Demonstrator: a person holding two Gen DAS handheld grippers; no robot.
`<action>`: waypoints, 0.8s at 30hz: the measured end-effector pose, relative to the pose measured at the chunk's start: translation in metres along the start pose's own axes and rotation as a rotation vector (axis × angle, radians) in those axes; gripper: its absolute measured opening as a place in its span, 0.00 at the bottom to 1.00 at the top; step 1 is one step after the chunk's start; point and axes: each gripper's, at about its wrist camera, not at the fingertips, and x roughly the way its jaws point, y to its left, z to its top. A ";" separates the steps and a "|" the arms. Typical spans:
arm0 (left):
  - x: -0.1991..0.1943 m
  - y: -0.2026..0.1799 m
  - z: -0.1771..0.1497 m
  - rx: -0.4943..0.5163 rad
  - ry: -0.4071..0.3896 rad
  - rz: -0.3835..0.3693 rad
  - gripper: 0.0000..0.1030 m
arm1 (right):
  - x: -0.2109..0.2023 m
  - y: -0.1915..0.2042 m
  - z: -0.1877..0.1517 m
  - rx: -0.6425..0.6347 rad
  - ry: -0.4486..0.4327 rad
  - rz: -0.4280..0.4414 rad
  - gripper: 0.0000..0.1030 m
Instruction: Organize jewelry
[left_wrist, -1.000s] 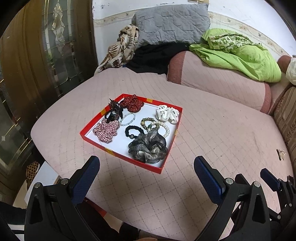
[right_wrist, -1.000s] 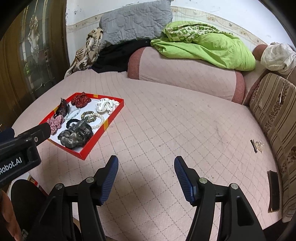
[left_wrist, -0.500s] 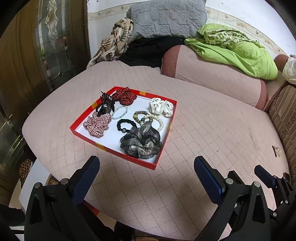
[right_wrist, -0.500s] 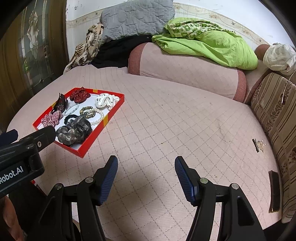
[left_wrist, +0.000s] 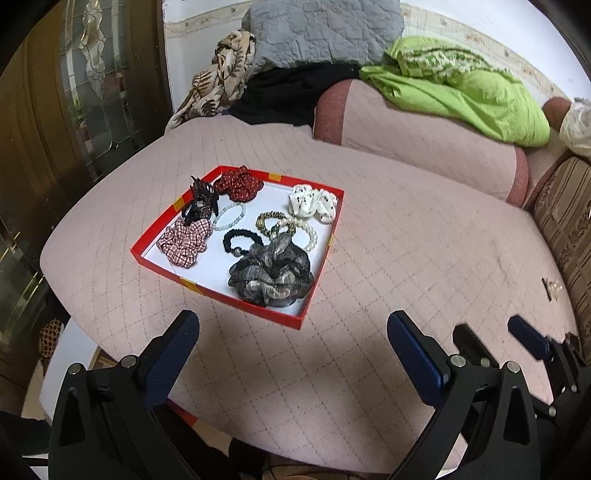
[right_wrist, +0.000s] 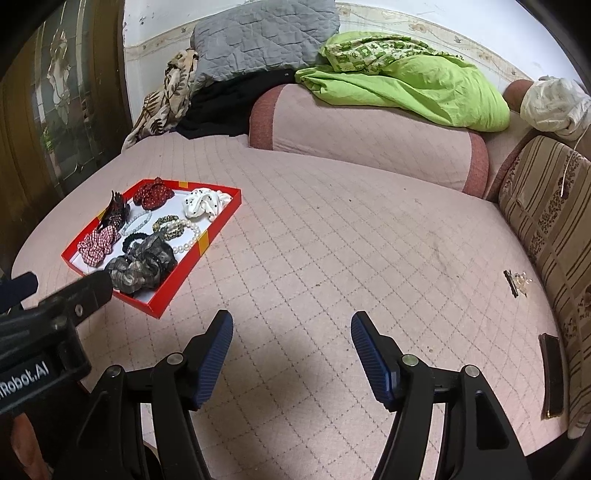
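Hovering over the near edge of the pink quilted bed cover (right_wrist: 332, 236), I hold both grippers spread wide with nothing between the fingers: the left gripper (left_wrist: 291, 350) faces the red tray (left_wrist: 155, 232), the right gripper (right_wrist: 291, 347) points at bare quilt. The jewelry and hair pieces all lie inside that tray: a grey organza scrunchie (left_wrist: 271, 275) at its near corner, a black hair tie (left_wrist: 240, 242) just behind it, a plaid scrunchie (left_wrist: 184, 242), a dark claw clip (left_wrist: 201, 205), a red dotted scrunchie (left_wrist: 238, 184), a white spotted scrunchie (left_wrist: 314, 203), a pale bead bracelet (left_wrist: 229, 216), and a pearl bracelet (left_wrist: 303, 229) overlapping a gold-toned beaded one (left_wrist: 269, 221). This layout fits either a sorted tray or one waiting to be sorted, so I cannot judge the stage. Any reach into the tray would call for a fine pinch, since the pieces touch and overlap. A small clip-like thing (right_wrist: 515, 282) lies well apart near the striped cushion (right_wrist: 554, 221); it is too small to identify. A dark flat object (right_wrist: 552, 374) by the cushion is equally unclear.
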 end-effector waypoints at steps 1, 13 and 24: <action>-0.001 -0.001 0.000 0.008 0.005 0.001 0.98 | 0.002 -0.001 0.002 0.011 -0.004 0.005 0.71; -0.029 -0.025 -0.005 0.048 -0.047 0.063 0.98 | -0.001 -0.025 -0.004 0.025 -0.008 -0.027 0.71; -0.032 -0.047 -0.017 0.125 -0.054 -0.005 0.98 | -0.008 -0.049 -0.016 0.055 0.011 -0.106 0.73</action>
